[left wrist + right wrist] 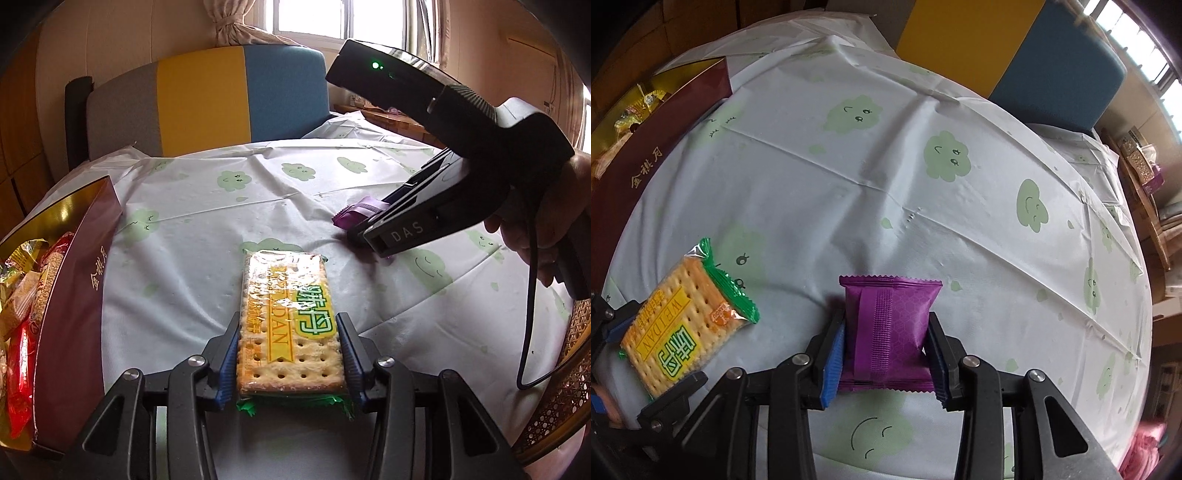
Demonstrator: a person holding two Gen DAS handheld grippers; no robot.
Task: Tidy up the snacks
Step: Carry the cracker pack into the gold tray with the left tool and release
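Left tool (287,354): blue ribbed pads pinch the long sides of a flat rectangular cracker packet (286,321). Its clear glossy film has green crimped ends and a yellow label, and pricked golden crackers show through; the packet lies on the tabletop (295,192).

Right tool (886,354): pads clamp a small purple foil pouch (890,325), pillow-shaped, matte, with zigzag-cut ends and a ribbed back seam facing up. The pouch's far end reaches out over the tabletop.

The tabletop carries a thin creased white plastic cloth printed with pale green smiling clouds.

Left edge: a maroon cardboard box (74,295) with gold lining and gold characters holds crinkled red and yellow wrapped snacks (22,332).

A hand (546,221) grips the right tool's black handle.
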